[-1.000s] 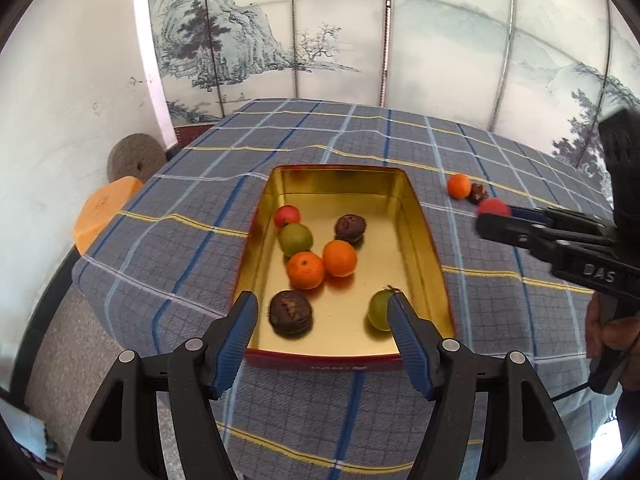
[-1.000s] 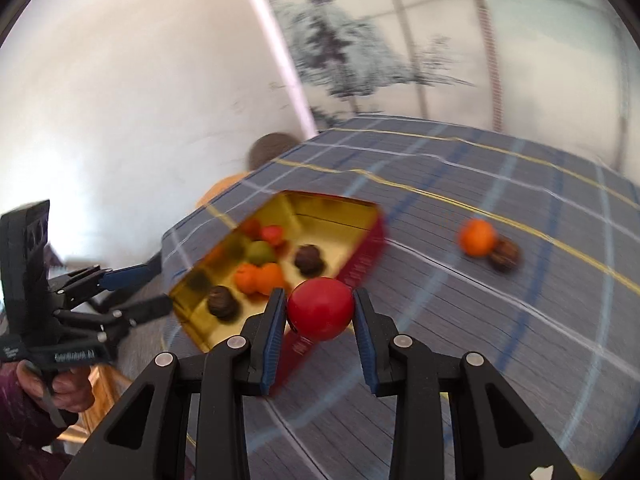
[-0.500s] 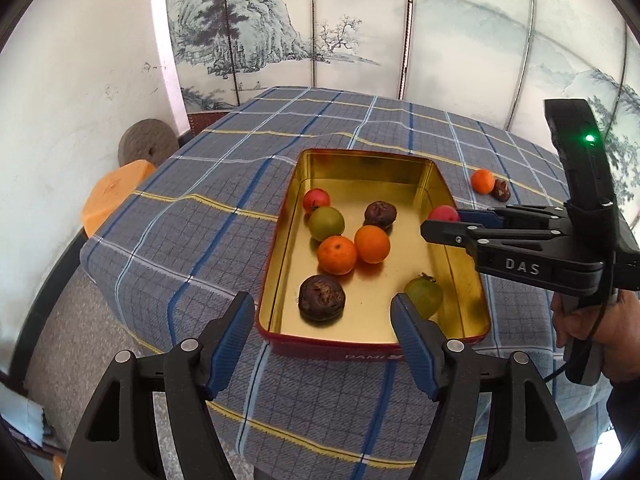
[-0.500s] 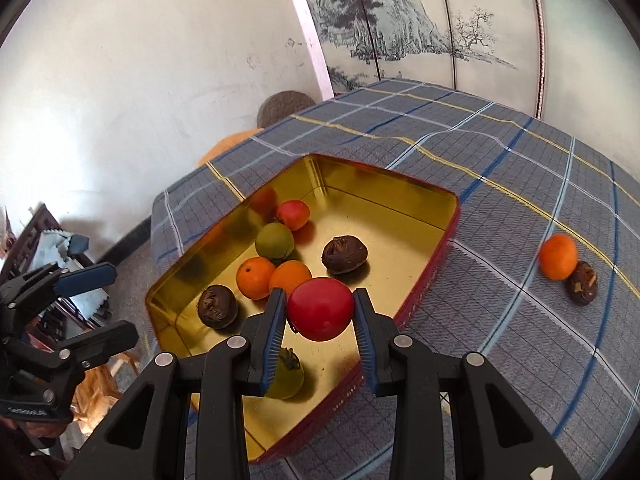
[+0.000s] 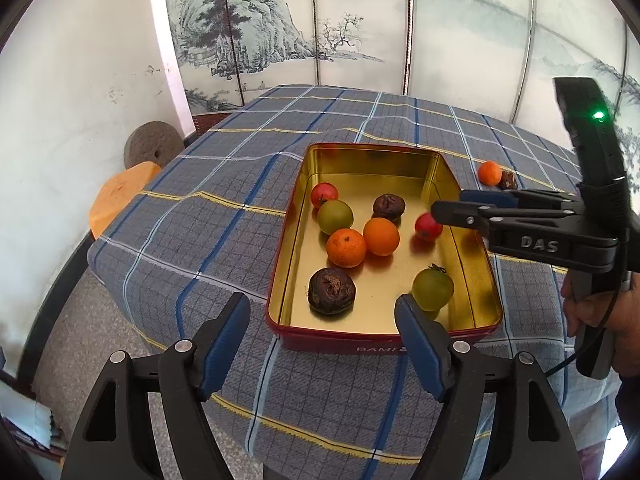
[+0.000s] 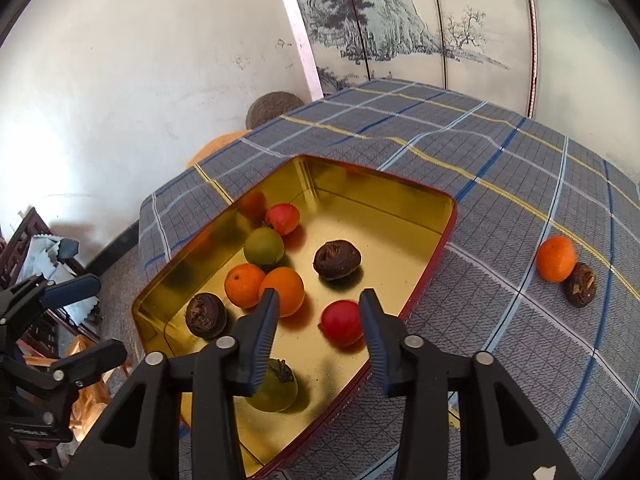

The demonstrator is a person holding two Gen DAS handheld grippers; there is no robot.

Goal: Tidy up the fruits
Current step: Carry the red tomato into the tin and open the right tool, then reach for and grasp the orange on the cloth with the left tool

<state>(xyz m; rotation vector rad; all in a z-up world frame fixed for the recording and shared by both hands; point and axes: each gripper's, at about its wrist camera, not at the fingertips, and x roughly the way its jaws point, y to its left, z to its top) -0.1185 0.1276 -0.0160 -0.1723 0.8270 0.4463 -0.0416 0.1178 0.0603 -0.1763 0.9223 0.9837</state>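
Most of the job looks done: eight fruits already sit in the gold tin (image 6: 448, 216) mid-frame, including the red tomato (image 6: 342, 322) lying on its floor between the spread jaws of the right gripper (image 6: 318, 322), which has let go. The left gripper (image 5: 322, 326) hangs wide apart and empty at the tin's near edge. Left to collect, I'd say: the orange (image 6: 556, 258) and the dark wrinkled fruit (image 6: 580, 284) touching it on the counter (image 6: 500, 184) at the right edge.

The right gripper (image 6: 318, 320) has spread its jaws, dropping the red fruit (image 6: 341, 323) into the tin (image 6: 424, 248).
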